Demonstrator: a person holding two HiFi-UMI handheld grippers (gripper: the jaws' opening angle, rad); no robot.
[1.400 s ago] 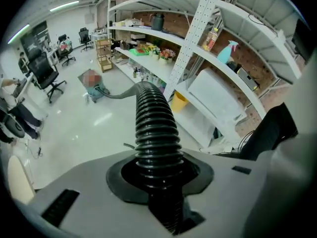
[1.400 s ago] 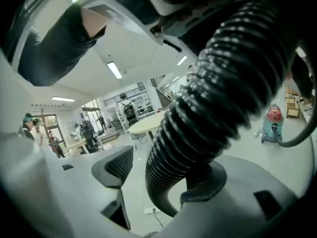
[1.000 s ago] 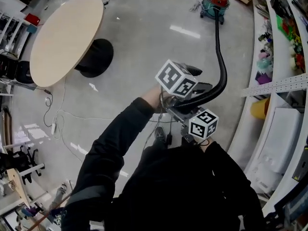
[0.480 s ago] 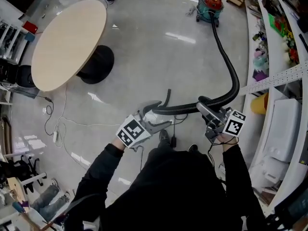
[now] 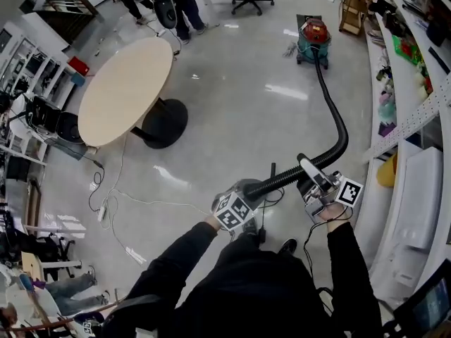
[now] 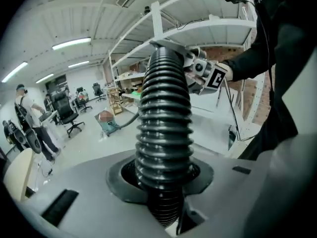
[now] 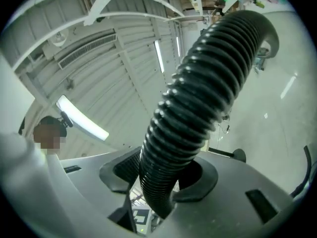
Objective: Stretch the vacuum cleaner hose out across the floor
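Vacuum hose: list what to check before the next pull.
1. Left gripper grip: ok; jaws have just been closing, clamped on the hose.
2. Right gripper grip: ok, clamped on the hose.
3. Hose run to the vacuum cleaner: ok, one smooth curve, no kink.
4. Floor near the feet: not ok, loose cables lie there.
5. Hose joint at the vacuum cleaner: cannot tell, too small.

There are one vacuum cleaner (image 5: 313,39), one hose (image 5: 337,111), one round table (image 5: 123,90) and two grippers (image 5: 249,189) (image 5: 304,165).
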